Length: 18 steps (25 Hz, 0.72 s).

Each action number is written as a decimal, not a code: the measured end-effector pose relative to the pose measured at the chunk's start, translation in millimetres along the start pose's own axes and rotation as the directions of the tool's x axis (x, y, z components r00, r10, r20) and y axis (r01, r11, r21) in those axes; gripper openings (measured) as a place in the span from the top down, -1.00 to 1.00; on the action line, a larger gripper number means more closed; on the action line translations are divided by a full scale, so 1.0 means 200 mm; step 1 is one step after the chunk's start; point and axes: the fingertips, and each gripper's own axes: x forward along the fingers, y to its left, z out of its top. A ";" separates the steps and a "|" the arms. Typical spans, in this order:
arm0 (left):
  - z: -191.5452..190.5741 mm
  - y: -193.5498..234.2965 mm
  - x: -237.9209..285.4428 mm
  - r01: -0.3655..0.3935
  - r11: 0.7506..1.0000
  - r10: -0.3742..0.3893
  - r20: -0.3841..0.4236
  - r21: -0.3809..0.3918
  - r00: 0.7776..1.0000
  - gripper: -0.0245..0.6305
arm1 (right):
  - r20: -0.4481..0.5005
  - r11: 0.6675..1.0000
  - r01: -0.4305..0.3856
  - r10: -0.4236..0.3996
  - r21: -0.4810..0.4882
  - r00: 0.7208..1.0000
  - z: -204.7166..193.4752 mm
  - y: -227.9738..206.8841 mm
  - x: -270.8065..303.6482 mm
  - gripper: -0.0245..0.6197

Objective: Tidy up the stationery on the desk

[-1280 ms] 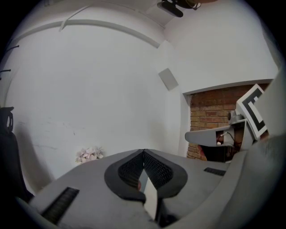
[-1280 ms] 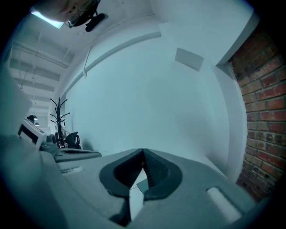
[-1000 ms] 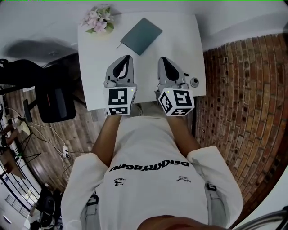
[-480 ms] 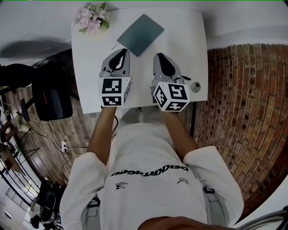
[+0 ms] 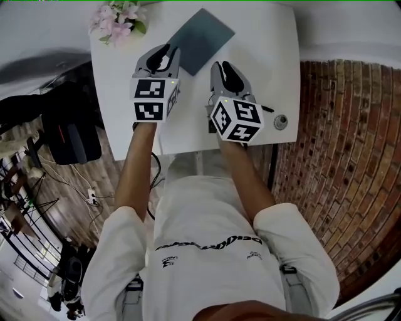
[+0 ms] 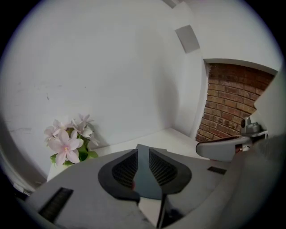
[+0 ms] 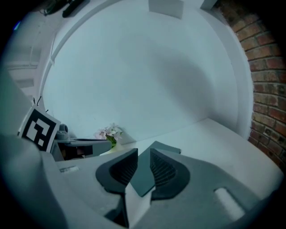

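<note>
Just ahead of the left claw (image 5: 165, 51) and right claw (image 5: 220, 68), both empty with jaws that have just been opening, the teal notebook (image 5: 203, 37) lies flat on the desk (image 5: 266, 59). Its long axis slants near-left to far-right, and the left claw is nearer, at its near-left corner.

Head view: left gripper (image 5: 165, 50) covers the notebook's (image 5: 203, 37) near-left corner. Small round thing (image 5: 280, 121) right of the notebook, at the desk (image 5: 276, 56) edge, is too small to ID. Flowers (image 5: 116, 19) left of the notebook: pot hidden under the blooms.

Gripper views: left and right gripper (image 5: 219, 65) jaws just opened to a narrow gap. Only a notebook strip shows through, rest is behind the jaws. Thin dark rod (image 6: 161, 210) at the notebook's near edge is mostly hidden, can't ID.
</note>
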 end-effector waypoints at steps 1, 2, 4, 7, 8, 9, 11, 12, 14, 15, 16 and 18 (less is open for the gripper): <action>-0.01 0.01 0.04 0.008 1.000 -0.008 -0.012 -0.003 1.000 0.69 | -0.009 1.000 0.007 -0.007 0.007 1.000 -0.02 -0.01 0.03 0.69; -0.02 0.02 0.07 0.016 1.000 -0.016 -0.023 -0.004 1.000 0.68 | -0.018 1.000 0.017 -0.016 0.016 1.000 -0.04 -0.03 0.06 0.68; -0.05 0.05 0.15 0.026 1.000 -0.026 -0.046 0.002 0.999 0.67 | -0.041 0.998 0.040 -0.038 0.040 0.998 -0.08 -0.07 0.12 0.64; -0.07 0.08 0.23 0.034 0.999 -0.033 -0.071 0.021 0.997 0.67 | -0.065 0.994 0.071 -0.066 0.080 0.996 -0.14 -0.12 0.19 0.62; -0.07 0.09 0.26 0.035 0.999 -0.033 -0.078 0.025 0.996 0.66 | -0.070 0.993 0.078 -0.072 0.087 0.995 -0.15 -0.13 0.21 0.61; -0.08 0.10 0.28 0.037 0.999 -0.035 -0.085 0.027 0.996 0.66 | -0.074 0.992 0.085 -0.078 0.091 0.994 -0.16 -0.15 0.22 0.61; -0.10 0.11 0.33 0.045 0.999 -0.042 -0.102 0.024 0.994 0.64 | -0.086 0.990 0.099 -0.090 0.096 0.992 -0.18 -0.17 0.25 0.58; -0.11 0.12 0.36 0.049 0.999 -0.046 -0.110 0.023 0.993 0.63 | -0.092 0.989 0.106 -0.096 0.101 0.991 -0.19 -0.18 0.27 0.56; -0.12 0.13 0.41 0.058 0.998 -0.055 -0.123 0.024 0.991 0.62 | -0.102 0.986 0.119 -0.107 0.116 0.989 -0.22 -0.20 0.30 0.54; -0.13 0.14 0.43 0.062 0.998 -0.058 -0.130 0.025 0.990 0.62 | -0.106 0.984 0.124 -0.111 0.126 0.988 -0.23 -0.21 0.31 0.52; -0.14 0.14 0.45 0.065 0.998 -0.060 -0.138 0.027 0.989 0.61 | -0.111 0.982 0.129 -0.114 0.135 0.987 -0.24 -0.22 0.33 0.49; -0.17 0.15 0.50 0.068 0.997 -0.062 -0.157 0.031 0.986 0.60 | -0.125 0.979 0.140 -0.122 0.146 0.985 -0.26 -0.24 0.36 0.48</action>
